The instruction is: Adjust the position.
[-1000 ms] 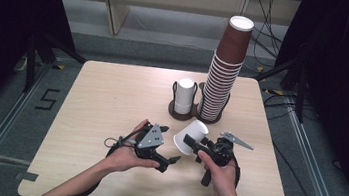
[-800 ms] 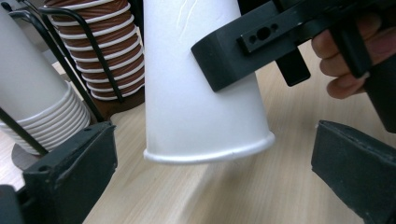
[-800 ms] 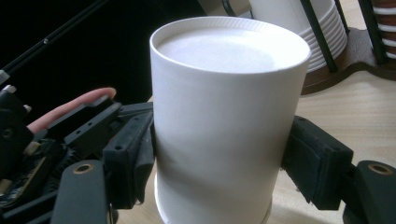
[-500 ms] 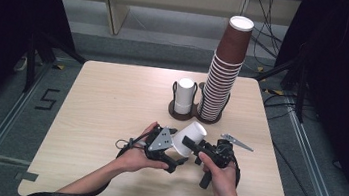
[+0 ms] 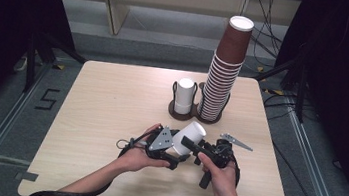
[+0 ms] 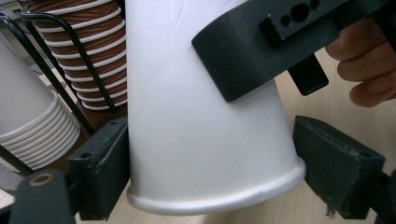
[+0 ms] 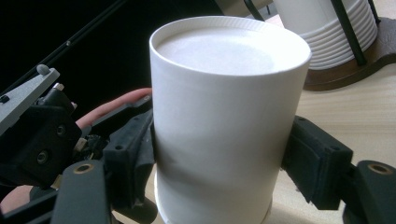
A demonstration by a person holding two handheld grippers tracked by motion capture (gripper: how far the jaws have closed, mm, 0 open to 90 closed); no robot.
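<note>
A white paper cup (image 5: pixel 189 136) hangs tilted just above the table's front middle, its closed base pointing up and away. My left gripper (image 5: pixel 175 152) has the cup's rim end (image 6: pixel 210 140) between its jaws, which have just been closing; both pads touch it. My right gripper (image 5: pixel 191 148) comes in from the right, shut on the cup's body (image 7: pixel 219 116). Its jaws have just been opening a little, with the pads still against the cup's wall. A hand holds each gripper.
A dark two-ring holder (image 5: pixel 188 115) at the table's back middle carries a short stack of white cups (image 5: pixel 184 94) and a tall stack of brown cups (image 5: pixel 222 79). The wooden table (image 5: pixel 111 100) has black surroundings and floor rails on both sides.
My left gripper has moved right to the cup and its jaws have closed around the rim end. The right hand and the cup have stayed in place.
</note>
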